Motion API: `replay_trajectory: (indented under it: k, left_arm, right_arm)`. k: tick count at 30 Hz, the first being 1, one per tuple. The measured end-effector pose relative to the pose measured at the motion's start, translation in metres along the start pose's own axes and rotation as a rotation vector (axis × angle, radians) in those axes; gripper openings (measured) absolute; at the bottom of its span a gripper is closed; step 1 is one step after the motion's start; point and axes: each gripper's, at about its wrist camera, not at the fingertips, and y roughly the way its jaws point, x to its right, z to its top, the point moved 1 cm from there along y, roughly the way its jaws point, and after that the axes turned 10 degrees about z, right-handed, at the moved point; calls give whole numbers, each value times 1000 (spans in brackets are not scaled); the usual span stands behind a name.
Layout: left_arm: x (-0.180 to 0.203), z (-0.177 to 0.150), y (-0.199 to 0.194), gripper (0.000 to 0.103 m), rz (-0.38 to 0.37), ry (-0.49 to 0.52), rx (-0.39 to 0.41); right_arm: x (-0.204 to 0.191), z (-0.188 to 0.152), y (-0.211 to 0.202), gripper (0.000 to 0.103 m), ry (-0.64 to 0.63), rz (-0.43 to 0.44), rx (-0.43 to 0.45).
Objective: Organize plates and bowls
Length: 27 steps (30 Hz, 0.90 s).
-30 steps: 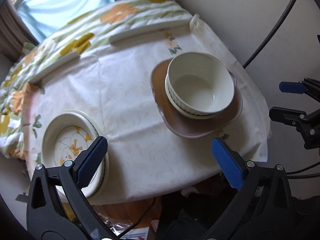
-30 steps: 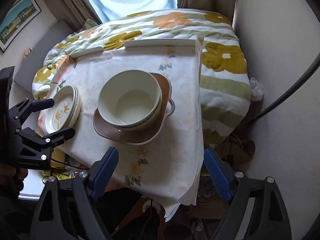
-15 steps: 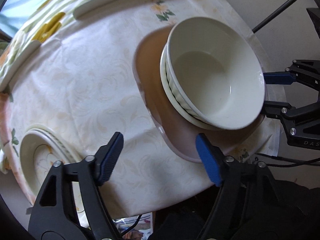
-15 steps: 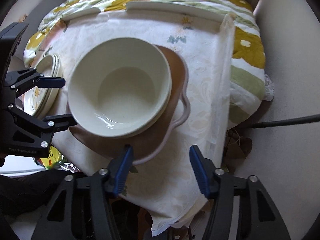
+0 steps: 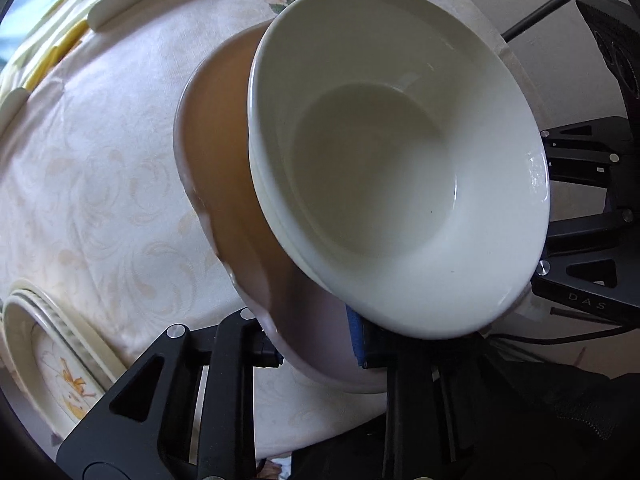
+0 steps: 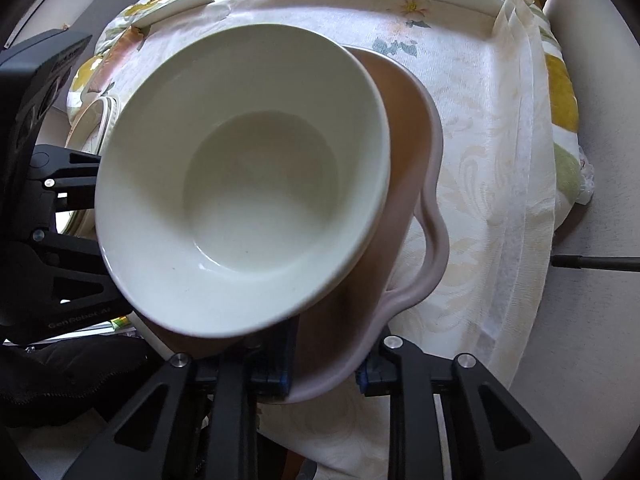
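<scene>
Brown-pink dish [image 5: 224,184] w/ a wavy handle lobe, sitting on the cloth-covered counter [image 5: 92,184] and carrying the nested white bowls [image 5: 392,184] on top, prob so the whole stack can go as one load instead of piece by piece. Bowls parked off-centre on the dish, leaning toward the near rim in both wrist views, hence a grip from two sides rather than one: looks like a balance thing. Left hand-held gripper [image 5: 312,344] down at the near edge of the dish, jaws closing, already narrow, dish rim sandwiched between the blue pads [image 5: 354,340]; pad contact partly hidden under the bowl rim but looks pinched. Right hand-held gripper [image 6: 326,368] same story at its own stretch of the rim just beside the handle lobe: jaws closing to a narrow gap, rim between the pads [image 6: 285,364], appears clamped. Each gripper also visible in the other's view, flanking the bowls. Second pile, floral plates [image 5: 52,364], near the counter edge, well apart from the dish, untouched. Guessing next bit = lift the dish + bowls together and shift toward the plates or wherever the stack belongs; risk = bowls sliding off if the dish tips, since nothing grips them directly.
</scene>
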Motion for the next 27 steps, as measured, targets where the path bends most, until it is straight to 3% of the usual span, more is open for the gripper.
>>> replay_trajectory:
  k: [7, 15, 27]
  left_arm:
    - [13, -3, -12, 21, 72, 53, 67]
    - [12, -25, -49, 21, 91, 6, 114]
    - [-34, -97, -108, 21, 159, -139, 157]
  right_arm:
    - [-4, -10, -2, 21, -32, -19, 40]
    - [-23, -11, -23, 21, -101, -37, 55]
    - [-113, 11, -40, 21, -293, -22, 45]
